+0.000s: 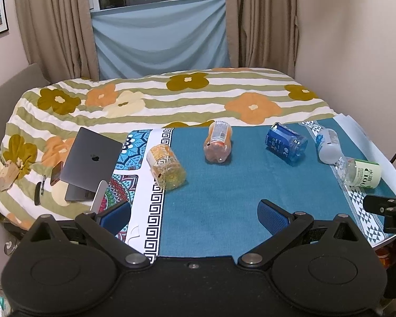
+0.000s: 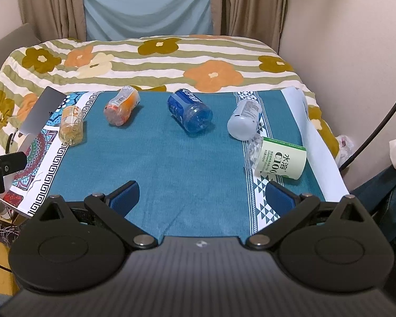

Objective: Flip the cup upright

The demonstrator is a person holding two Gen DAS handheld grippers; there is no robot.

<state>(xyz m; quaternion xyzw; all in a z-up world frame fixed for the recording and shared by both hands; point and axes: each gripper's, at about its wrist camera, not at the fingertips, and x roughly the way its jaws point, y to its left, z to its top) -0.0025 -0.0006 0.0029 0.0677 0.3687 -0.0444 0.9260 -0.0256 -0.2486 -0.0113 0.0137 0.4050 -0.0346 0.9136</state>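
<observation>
Nothing done yet, by the look of it: all five cut-bottle cups are lying on their sides across the teal cloth-covered table [image 2: 171,163], none upright.

L to R in the right wrist view:
- clear yellow-labelled plastic cup [image 2: 71,125], lying at the cloth's left edge w/ the patterned border
- clear orange-labelled plastic cup [image 2: 122,108], on its side near the back
- blue translucent plastic cup [image 2: 189,111], tipped over, approx centre
- pale white-grey plastic cup [image 2: 244,122], lying on the right patterned strip
- clear cup with green-and-cream label [image 2: 278,158], on its side, nearest the right gripper, touching or just beside the white-grey one; can't tell which

Left gripper [image 1: 194,214] is hovering over the near table edge, blue-padded fingers spread wide apart, gripping nothing. Right gripper [image 2: 202,198] is doing the same: fingers wide apart, empty, its right pad sitting just below the green-label cup.

Grey laptop [image 1: 89,163] is resting on the floral bedspread [image 1: 171,97] behind the table, clear of the work.

So remaining, as I judge it: every cup needs gripping, turning and standing. The green-label one is probably the easiest first pick for the right side.
</observation>
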